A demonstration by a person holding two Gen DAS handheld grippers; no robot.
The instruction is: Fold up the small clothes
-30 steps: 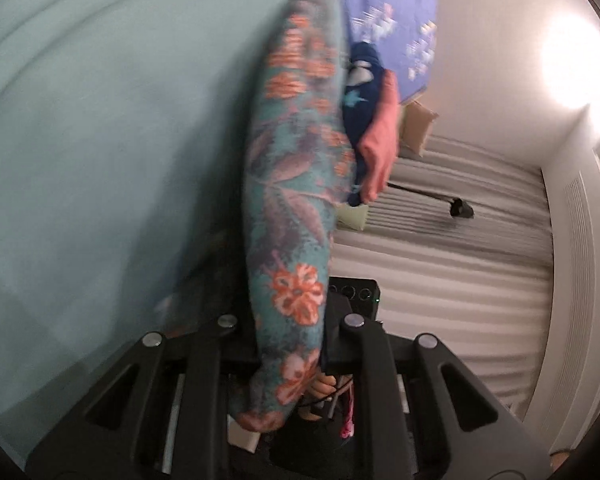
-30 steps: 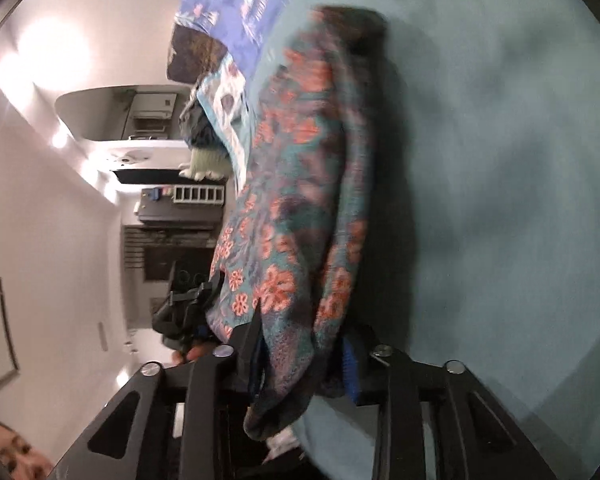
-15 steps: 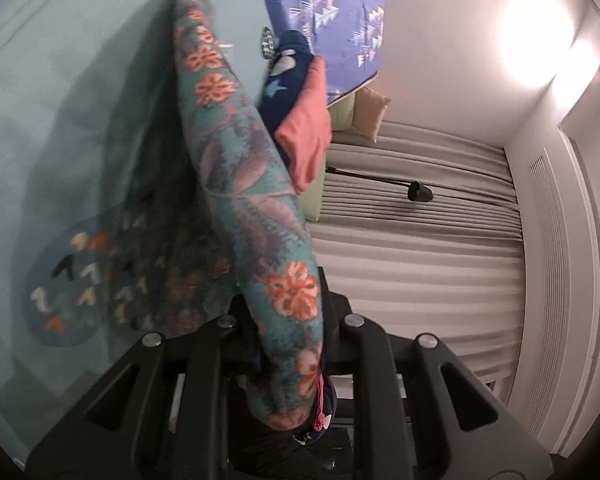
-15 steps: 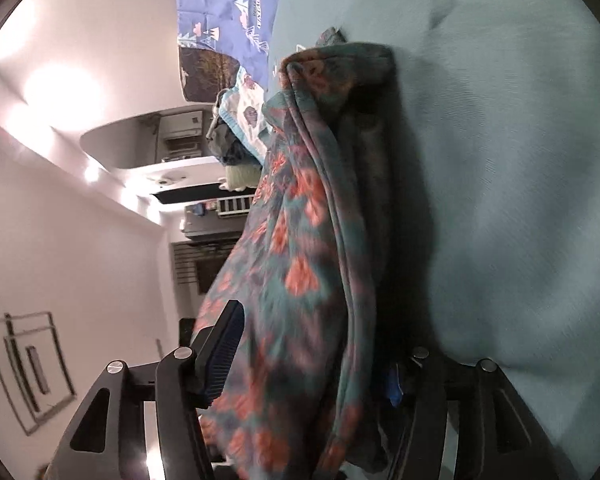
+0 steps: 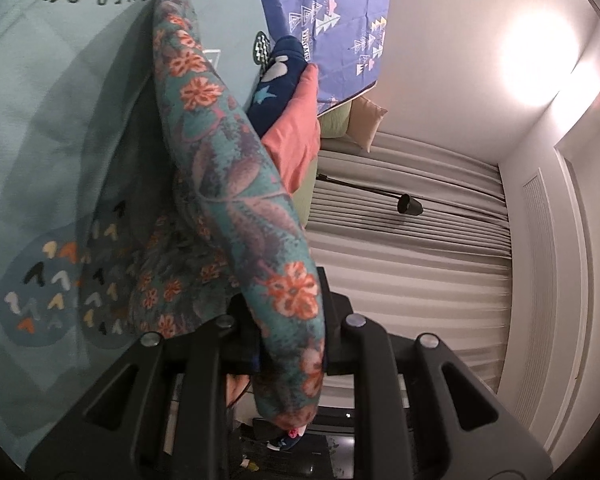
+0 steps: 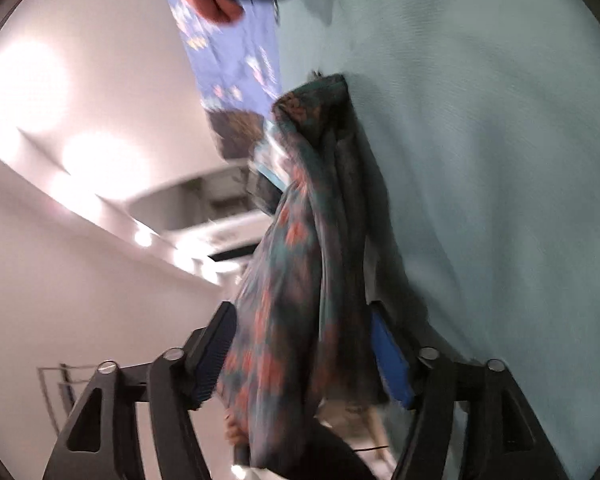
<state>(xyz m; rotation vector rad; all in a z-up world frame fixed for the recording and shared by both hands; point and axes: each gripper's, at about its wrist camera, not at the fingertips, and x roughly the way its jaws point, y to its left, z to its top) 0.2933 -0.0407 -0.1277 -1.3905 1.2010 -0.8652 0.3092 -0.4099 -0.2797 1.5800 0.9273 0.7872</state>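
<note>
Teal bedspread [image 5: 60, 100], left hand-held gripper [image 5: 288, 344] clamping floral garment [image 5: 236, 184], right hand-held gripper [image 6: 304, 356] opening around it

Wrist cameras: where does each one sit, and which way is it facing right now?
Left wrist: on the left gripper, looking along its fingers, shut on the floral garment; teal bedspread left, curtains right.
Right wrist: on the right gripper, jaws opening around the same garment; bedspread right, ceiling left.
Shared: garment, bedspread.
</note>
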